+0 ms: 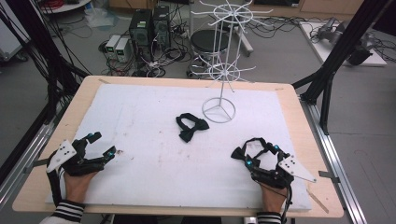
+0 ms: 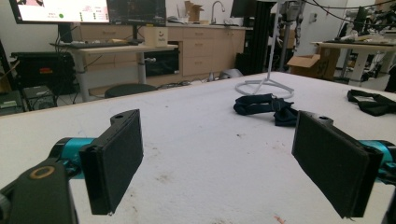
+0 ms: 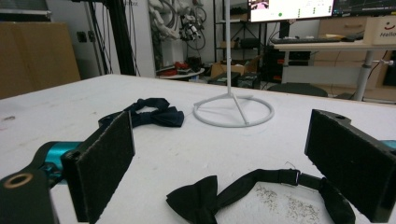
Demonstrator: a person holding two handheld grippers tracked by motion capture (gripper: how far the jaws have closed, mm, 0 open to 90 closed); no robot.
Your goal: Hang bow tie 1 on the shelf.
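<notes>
So both tools are parked low at the near corners of the desk (image 1: 289, 100), and my guess is that's just a ready pose. The left tool (image 1: 99, 144) has its jaws spread wide with nothing between them, only bare white padding. The right tool (image 1: 261, 154) is wide open too, gripping nothing, but a black bow tie (image 3: 196, 198) lies on the desk right in its gap, strap looped round toward the far jaw, so that's probably the thing it's lined up to grab. A second bow tie (image 1: 190, 127) sits mid-desk, just in front of the ring base of the white wire rack (image 1: 218, 111), well apart from both tools. With all those hooks up top, I'd bet the ties are meant to hang there. The high view gives you the rack's spokes and the layout; the gripper views cut the rack off at the pole but show the jaw pads clearly and the knot shape. From above, the near tie half blends into the right tool, hard to tell if they touch.
</notes>
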